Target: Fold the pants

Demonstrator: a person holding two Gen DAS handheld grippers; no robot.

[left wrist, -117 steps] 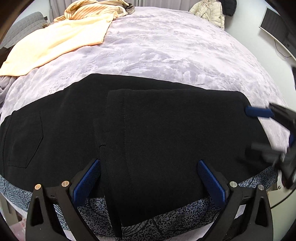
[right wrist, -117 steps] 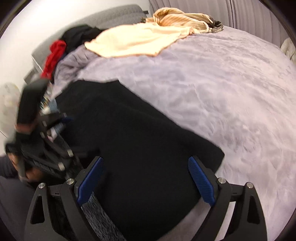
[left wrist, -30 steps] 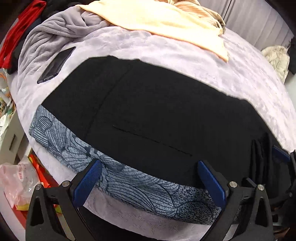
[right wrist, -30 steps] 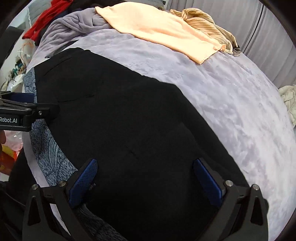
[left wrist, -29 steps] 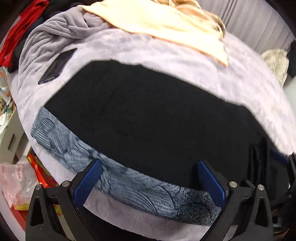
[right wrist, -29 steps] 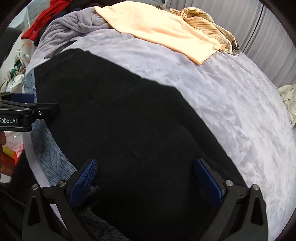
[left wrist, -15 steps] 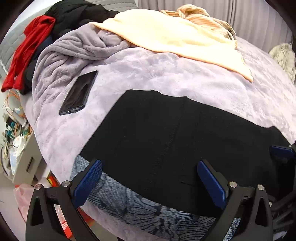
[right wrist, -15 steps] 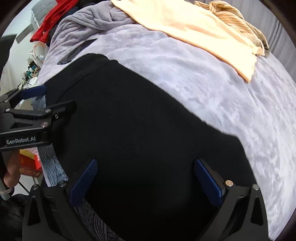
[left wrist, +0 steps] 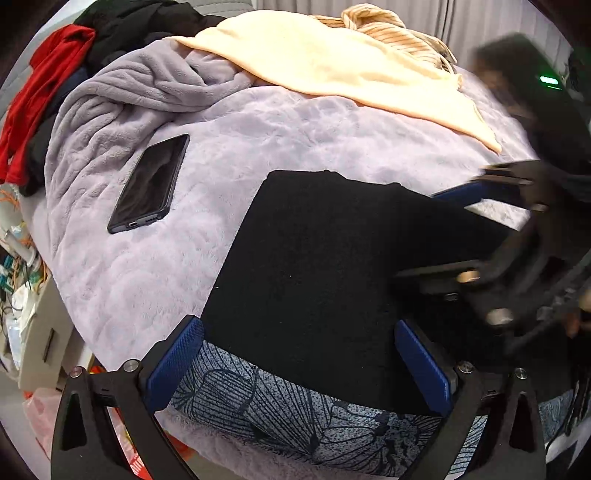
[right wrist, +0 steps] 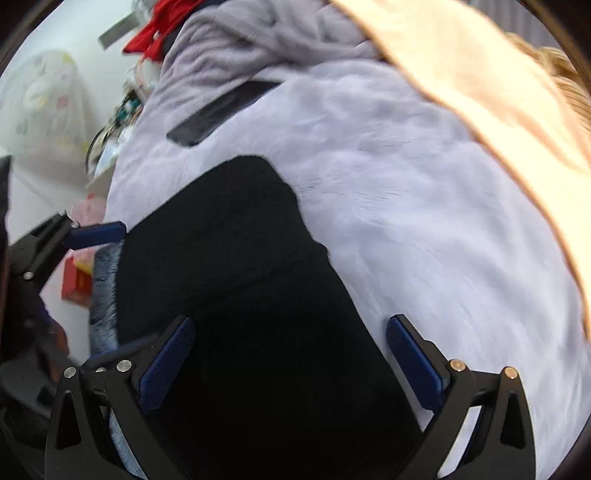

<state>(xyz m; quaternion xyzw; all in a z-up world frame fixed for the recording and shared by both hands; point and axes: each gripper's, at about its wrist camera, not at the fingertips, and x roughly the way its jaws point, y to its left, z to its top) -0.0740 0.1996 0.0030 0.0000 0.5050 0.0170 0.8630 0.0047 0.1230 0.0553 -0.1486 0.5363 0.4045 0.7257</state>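
Note:
The black pants (left wrist: 314,266) lie folded on a lilac fleece blanket (left wrist: 155,280), with their near edge at the bed's front. My left gripper (left wrist: 298,363) is open and low over that near edge, with nothing between its fingers. In the left wrist view my right gripper (left wrist: 434,234) comes in blurred from the right, open over the pants' right part. The right wrist view shows the pants (right wrist: 240,280) running away from my open right gripper (right wrist: 290,360). A blue finger (right wrist: 96,234) of the left gripper shows at the pants' left edge.
A dark phone (left wrist: 151,184) lies on the blanket left of the pants. Beyond are a peach cloth (left wrist: 332,62), a striped garment (left wrist: 388,33) and red and black clothes (left wrist: 33,103). A blue patterned sheet (left wrist: 295,410) hangs over the bed's front. Clutter and a red box (right wrist: 77,280) sit on the floor to the left.
Both views have swung left toward the end of the pants near the phone. The right gripper has moved in closer beside the left one and is blurred. Both stay open.

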